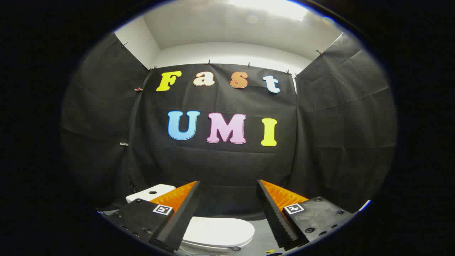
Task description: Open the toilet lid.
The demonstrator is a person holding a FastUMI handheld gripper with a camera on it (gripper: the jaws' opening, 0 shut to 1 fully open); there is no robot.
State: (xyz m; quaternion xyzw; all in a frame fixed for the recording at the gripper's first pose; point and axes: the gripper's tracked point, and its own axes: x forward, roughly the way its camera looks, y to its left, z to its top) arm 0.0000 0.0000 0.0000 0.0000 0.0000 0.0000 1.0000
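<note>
The gripper (227, 185) hangs above the shut toilet lid (220, 231), fingers wide and empty; it should drop low, hook the lid's front rim, then lift.

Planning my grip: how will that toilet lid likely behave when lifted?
The toilet lid, lying closed below the open gripper, looks rigid and glossy, so the jaws may slip on it. It probably swings up toward the tank rather than lifting free.
</note>
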